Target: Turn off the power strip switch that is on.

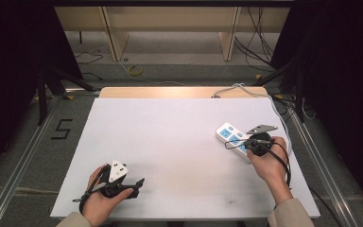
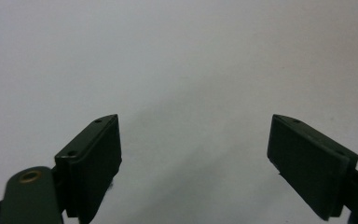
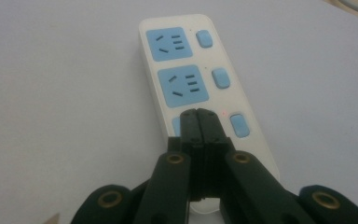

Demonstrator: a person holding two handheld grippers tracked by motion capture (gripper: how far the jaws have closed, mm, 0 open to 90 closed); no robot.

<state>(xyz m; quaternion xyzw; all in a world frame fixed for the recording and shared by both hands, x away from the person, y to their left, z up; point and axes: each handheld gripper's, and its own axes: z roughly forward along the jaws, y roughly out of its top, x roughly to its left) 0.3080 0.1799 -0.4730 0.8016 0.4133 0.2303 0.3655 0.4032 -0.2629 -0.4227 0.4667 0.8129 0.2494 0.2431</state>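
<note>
So the power strip (image 1: pixel 235 141) sits on the right side of the white surface (image 1: pixel 170 142), lying at an angle, its cable running off the far edge. It's white with blue sockets and a blue switch (image 3: pixel 221 77) next to each one. The right gripper (image 3: pixel 199 116) has its fingers clenched tight with nothing between them, tips right over the third socket, beside its switch. The left gripper (image 1: pixel 139 182) rests near the front left of the surface, well apart from the strip, fingers (image 2: pixel 93 163) spread wide and released over bare white.
</note>
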